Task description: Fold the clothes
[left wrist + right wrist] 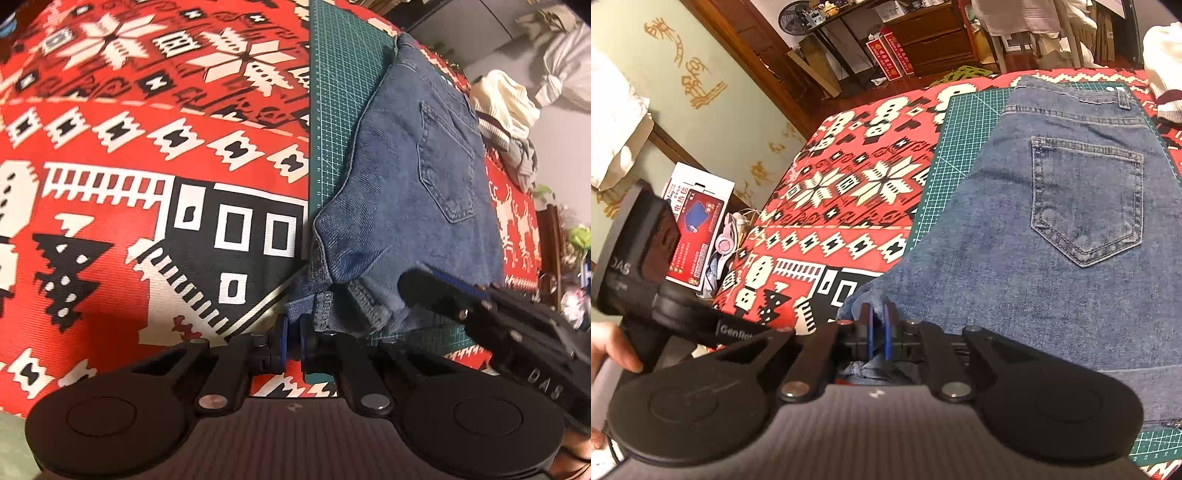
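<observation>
Folded blue denim jeans [1071, 221] held at their near edge, ready for folding.
Left gripper [293, 332] and right gripper [877, 332] fingers each pinch denim above the green gridded cutting mat [340, 110].

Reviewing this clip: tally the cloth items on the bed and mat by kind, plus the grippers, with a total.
Denim jeans: 1
Cream knit garment with dark striped band: 1
Patterned red bedcover: 1
Grippers, left gripper and right gripper, both shut on the jeans: 2
Total: 5
</observation>
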The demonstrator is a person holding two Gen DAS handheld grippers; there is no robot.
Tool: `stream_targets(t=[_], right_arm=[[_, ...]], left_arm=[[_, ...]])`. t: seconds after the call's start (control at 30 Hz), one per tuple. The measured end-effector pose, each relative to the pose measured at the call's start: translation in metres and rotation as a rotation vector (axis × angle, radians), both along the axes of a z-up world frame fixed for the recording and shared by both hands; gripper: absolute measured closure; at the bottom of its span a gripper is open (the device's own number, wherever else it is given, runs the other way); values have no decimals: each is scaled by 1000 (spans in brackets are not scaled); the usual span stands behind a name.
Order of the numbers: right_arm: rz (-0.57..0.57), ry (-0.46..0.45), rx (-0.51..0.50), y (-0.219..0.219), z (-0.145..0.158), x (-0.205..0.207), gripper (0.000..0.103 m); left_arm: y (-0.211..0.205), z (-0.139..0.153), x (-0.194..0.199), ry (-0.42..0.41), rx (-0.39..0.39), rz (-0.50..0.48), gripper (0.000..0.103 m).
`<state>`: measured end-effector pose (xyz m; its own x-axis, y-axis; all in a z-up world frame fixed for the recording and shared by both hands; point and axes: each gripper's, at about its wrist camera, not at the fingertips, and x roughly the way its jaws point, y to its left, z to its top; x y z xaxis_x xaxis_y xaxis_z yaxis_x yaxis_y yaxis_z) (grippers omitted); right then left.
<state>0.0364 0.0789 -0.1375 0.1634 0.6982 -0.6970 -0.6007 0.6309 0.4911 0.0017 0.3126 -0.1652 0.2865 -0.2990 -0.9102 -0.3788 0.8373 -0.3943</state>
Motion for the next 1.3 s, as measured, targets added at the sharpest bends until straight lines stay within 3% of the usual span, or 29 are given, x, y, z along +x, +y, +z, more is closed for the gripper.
stream_targets(t=[0.17, 0.27, 0.37, 0.47, 0.53, 0.57, 0.6, 0.77, 1.0, 1.17, 1.3], right_arm=[[7, 6, 4, -3, 0, 0, 97], [-2, 21, 18, -5, -1, 1, 96], [-4, 28, 24, -6, -2, 1, 96], [-2, 31, 27, -5, -2, 0, 96], [-1, 41, 34, -3, -2, 0, 96], [0, 46, 38, -1, -1, 0, 96], [3, 48, 40, 1, -1, 0, 96], [46, 50, 20, 16, -2, -6, 96], [89, 109, -10, 39, -31, -25, 97], [98, 90, -28, 48, -40, -34, 96], [122, 108, 0, 46, -32, -34, 86]], left_arm=[[-8, 4, 0, 32, 68, -41, 87], [-6, 4, 0, 14, 35, -40, 72], [6, 3, -2, -7, -40, 24, 72], [14, 0, -2, -17, -69, 72, 72], [13, -5, 1, 3, -57, 70, 83], [10, -7, 3, 19, -44, 58, 96], [8, -9, 5, 35, -32, 46, 96], [10, 1, -1, 5, -16, 28, 98], [20, 7, -11, 19, 33, 85, 100], [32, 8, -17, -27, -29, 153, 98], [37, 6, -16, -58, -101, 176, 97]])
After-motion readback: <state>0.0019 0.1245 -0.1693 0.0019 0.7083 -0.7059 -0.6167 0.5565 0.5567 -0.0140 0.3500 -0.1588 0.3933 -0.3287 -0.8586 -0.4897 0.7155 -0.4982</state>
